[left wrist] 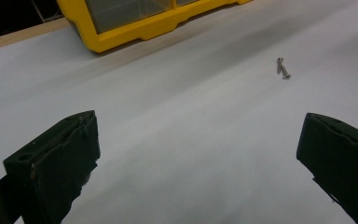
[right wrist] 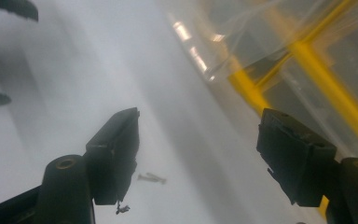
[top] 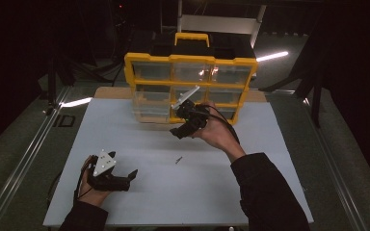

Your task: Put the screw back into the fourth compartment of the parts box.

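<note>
Small grey metal screws [top: 178,160], 2 of them, thin and short with flat heads, lie close together on the matte white bench sheet [top: 139,139], slightly below the middle of the high view. In the left gripper view they sit at the upper right [left wrist: 282,67], angled toward each other into a narrow V and touching or nearly so.

Above them, right of centre in the high view, the right claw [top: 179,130] hangs off the bench, tilted down toward the screws, apart from them. Its 2 black blocky jaws stand wide with nothing between; in the right gripper view 1 screw [right wrist: 152,178] shows blurred on the sheet just beside the left jaw, low in the frame.

At the lower left of the high view the left claw [top: 131,177] rests low near the sheet, pointing toward the centre, well apart from the screws, a grey three-cornered plate on top. Its jaws are spread wide over bare sheet.

Behind, at the upper middle, stands a yellow plastic organiser case [top: 191,86] with clear, glossy rectangular drawers and a yellow handle.
</note>
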Motion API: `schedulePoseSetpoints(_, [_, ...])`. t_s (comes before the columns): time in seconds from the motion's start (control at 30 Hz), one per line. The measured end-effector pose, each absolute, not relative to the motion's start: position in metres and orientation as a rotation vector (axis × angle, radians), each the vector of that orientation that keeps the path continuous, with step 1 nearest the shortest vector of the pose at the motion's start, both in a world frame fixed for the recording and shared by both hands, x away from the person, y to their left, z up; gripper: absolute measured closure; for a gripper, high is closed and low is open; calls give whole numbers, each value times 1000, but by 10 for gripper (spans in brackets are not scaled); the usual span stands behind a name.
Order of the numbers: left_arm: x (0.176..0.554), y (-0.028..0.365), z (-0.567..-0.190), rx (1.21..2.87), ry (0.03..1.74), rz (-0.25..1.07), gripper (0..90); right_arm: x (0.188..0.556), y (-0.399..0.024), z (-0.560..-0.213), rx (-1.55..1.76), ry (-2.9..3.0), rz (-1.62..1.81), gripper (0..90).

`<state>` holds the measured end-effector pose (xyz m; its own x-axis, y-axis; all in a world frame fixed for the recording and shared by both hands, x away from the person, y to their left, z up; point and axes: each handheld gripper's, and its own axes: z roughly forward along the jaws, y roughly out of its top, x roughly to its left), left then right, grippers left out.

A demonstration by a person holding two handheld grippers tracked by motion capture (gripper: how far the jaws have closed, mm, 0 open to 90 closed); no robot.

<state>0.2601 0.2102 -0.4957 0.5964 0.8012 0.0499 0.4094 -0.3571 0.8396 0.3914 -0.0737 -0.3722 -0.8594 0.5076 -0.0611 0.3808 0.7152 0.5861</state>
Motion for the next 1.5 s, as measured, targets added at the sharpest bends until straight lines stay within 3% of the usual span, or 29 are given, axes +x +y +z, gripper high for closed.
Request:
schedulePoseSetpoints(0.77, [260, 210, -496, 1985, 960, 590, 0, 381, -71, -451, 697, 2792, 815, 321])
schedulePoseSetpoints(1.5, [260, 209, -496, 1987, 959, 591, 0, 384, -66, -500, 698, 2877, 695, 569])
